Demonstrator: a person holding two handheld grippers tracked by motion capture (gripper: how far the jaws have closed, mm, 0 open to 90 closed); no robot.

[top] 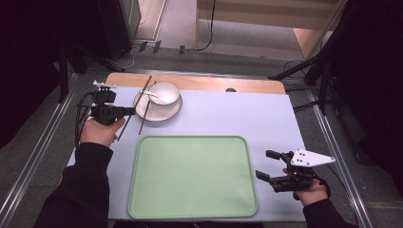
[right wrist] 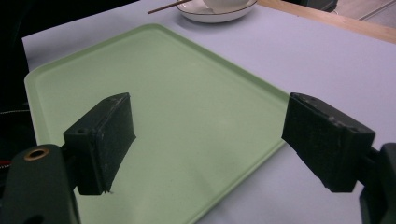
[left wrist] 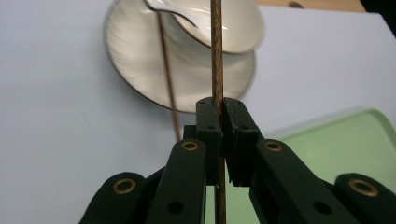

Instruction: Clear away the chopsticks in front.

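The left gripper [left wrist: 218, 122] is clamped on one chopstick [left wrist: 216, 56] near the table's [top: 266, 118] far left corner, beside the saucer [top: 161, 113]; the right gripper [right wrist: 208, 140] hovers with jaws apart at the tray's [top: 190, 190] right edge.

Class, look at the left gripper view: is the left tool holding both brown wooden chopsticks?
No, the left tool clamps one brown wooden chopstick; the other chopstick lies across the white plate.
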